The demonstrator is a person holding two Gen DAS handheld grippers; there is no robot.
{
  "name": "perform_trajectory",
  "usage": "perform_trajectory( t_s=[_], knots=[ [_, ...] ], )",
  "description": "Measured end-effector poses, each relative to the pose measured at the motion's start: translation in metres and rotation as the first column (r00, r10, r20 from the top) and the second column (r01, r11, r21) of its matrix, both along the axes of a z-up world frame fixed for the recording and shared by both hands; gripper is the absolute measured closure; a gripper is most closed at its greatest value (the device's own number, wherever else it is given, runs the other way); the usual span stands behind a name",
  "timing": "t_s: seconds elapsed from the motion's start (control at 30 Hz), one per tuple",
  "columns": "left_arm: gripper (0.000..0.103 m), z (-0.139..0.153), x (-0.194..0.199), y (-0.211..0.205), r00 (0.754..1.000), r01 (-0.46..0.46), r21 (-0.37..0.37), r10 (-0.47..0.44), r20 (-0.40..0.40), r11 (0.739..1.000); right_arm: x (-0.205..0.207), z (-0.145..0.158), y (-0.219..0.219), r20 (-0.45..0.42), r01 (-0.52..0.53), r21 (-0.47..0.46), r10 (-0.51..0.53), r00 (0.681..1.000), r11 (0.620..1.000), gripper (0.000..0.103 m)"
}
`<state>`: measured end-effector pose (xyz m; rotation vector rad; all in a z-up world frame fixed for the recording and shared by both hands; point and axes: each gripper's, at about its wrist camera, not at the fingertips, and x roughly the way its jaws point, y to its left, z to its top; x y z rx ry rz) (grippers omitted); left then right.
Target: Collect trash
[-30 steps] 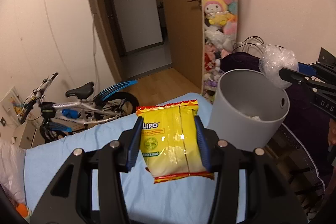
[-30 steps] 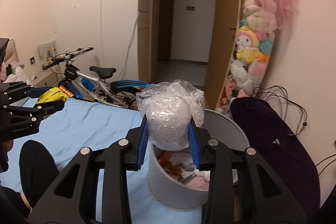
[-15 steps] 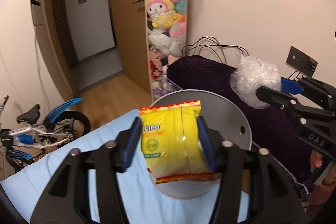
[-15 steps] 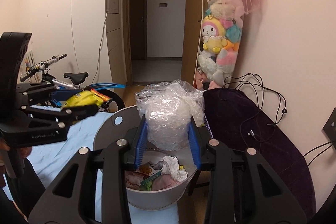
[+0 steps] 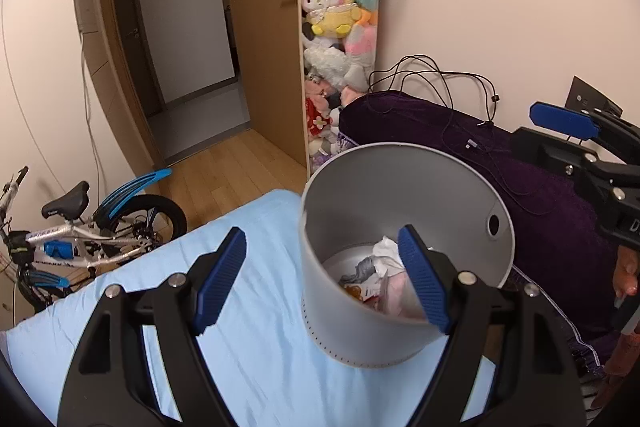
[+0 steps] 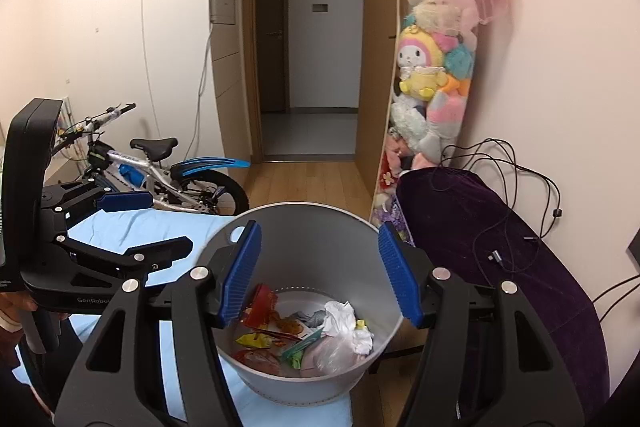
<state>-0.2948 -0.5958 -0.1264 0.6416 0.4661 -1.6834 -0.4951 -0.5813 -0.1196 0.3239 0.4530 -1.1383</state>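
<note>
Step now: the drop into the bin looks done. Both hands are empty over it.
Left hand-held gripper (image 5: 322, 269): its jaws are spread wide and hold nothing. It hangs above the near edge of the bin.
Right hand-held gripper (image 6: 320, 271): its jaws are also spread wide and hold nothing. It looks right down into the bin.
Bin (image 6: 304, 227): a gray round bin that stands on the blue bed (image 5: 248, 339), at the bed's edge.
Trash (image 6: 308, 337): it lies in a heap at the bottom of the bin. There is white crumpled paper, a yellow bit, red and orange wrappers and soft clear plastic.
More trash: I see none on the part of the bed that shows. The rest of the bed is hidden.
Next move: I think both hands should lift up and away from the bin. Then they should turn to look for more trash, with the jaws wide and ready to pinch.
</note>
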Motion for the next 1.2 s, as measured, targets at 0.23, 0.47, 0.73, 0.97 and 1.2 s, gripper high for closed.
perform_trajectory(
  t_s=[0.23, 0.47, 0.73, 0.97, 1.2],
  knots=[
    [0.025, -0.004, 0.042, 0.033, 0.994, -0.11, -0.008, 0.11, 0.004, 0.994, 0.04, 0.004, 0.016, -0.019, -0.105, -0.001, 0.105, 0.994, 0.995, 0.044],
    [0.025, -0.001, 0.103, 0.082, 0.958, -0.288, -0.029, 0.288, -0.006, 0.957, 0.106, 0.005, 0.037, -0.033, -0.271, 0.007, 0.271, 0.962, 0.963, 0.043],
    [0.025, 0.004, 0.183, 0.165, 0.849, -0.527, -0.058, 0.528, -0.002, 0.848, 0.204, 0.005, 0.072, -0.031, -0.501, 0.013, 0.501, 0.865, 0.865, 0.04],
    [0.025, 0.01, 0.243, 0.249, 0.685, -0.725, -0.073, 0.728, 0.019, 0.685, 0.303, 0.01, 0.122, -0.035, -0.713, 0.003, 0.712, 0.701, 0.701, 0.04],
    [0.025, 0.008, 0.29, 0.332, 0.49, -0.87, -0.056, 0.872, 0.023, 0.49, 0.389, 0.014, 0.19, -0.024, -0.862, 0.001, 0.862, 0.507, 0.507, 0.038]
  ],
)
